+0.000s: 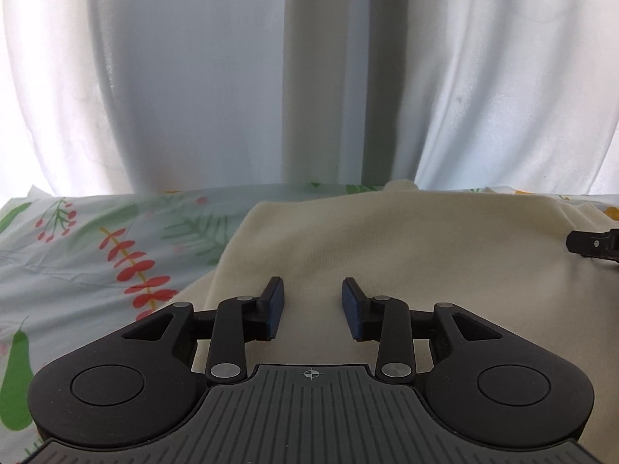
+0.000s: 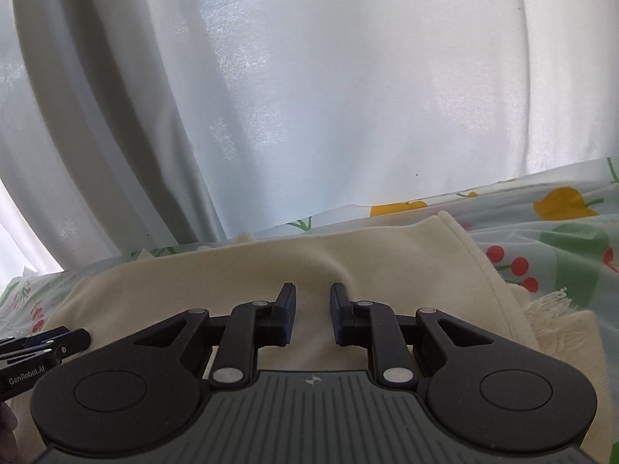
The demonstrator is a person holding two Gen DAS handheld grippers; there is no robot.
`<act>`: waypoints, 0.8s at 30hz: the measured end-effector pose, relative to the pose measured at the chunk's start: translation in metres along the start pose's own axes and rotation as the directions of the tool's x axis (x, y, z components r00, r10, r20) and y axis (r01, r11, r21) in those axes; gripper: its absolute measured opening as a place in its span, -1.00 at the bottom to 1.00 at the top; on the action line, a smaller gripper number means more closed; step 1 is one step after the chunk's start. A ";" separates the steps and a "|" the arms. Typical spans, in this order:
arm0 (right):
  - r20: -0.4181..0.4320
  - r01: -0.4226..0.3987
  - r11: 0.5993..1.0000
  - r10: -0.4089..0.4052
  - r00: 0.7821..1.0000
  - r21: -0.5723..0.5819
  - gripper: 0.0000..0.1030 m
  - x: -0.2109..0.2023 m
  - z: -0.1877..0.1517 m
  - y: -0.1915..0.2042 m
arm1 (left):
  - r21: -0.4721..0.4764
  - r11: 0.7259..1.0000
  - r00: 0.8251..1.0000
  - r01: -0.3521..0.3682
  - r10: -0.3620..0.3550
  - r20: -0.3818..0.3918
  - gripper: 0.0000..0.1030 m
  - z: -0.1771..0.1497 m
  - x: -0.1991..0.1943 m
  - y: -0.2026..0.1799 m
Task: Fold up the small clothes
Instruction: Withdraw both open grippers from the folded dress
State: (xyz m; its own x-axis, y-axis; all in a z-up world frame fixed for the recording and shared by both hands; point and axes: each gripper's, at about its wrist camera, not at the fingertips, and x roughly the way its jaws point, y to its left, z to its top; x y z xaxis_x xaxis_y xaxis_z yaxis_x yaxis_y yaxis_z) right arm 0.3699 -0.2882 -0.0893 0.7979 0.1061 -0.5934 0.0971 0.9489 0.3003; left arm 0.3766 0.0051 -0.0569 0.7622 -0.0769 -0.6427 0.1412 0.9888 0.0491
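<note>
A cream knit garment (image 1: 387, 247) lies spread on a floral cloth (image 1: 96, 243). My left gripper (image 1: 312, 303) is open and empty, low over the garment's left part. My right gripper (image 2: 312, 305) is open and empty over the same garment (image 2: 271, 259), near a soft ridge in the fabric. The garment's right hem and a frayed fringe (image 2: 549, 309) lie to its right. The right gripper's tip shows at the right edge of the left wrist view (image 1: 592, 243). The left gripper shows at the left edge of the right wrist view (image 2: 42, 344).
A white curtain (image 1: 309, 77) hangs close behind the far edge of the surface; it also fills the right wrist view (image 2: 348, 96). The floral cloth (image 2: 561, 239) extends to the left and right of the garment.
</note>
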 end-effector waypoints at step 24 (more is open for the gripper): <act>-0.090 0.074 0.994 -0.081 0.993 -0.075 -0.64 -0.157 -0.088 -0.049 | -0.189 0.981 0.980 0.039 -0.075 -0.186 -0.50 -0.071 -0.114 0.059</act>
State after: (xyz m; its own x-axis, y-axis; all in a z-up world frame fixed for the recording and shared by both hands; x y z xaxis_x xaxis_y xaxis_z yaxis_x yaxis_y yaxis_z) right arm 0.1878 -0.3247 -0.0769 0.7306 0.0552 -0.6805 0.1116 0.9737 0.1988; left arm 0.2525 0.0814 -0.0351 0.6187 -0.1251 -0.7756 0.0486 0.9914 -0.1212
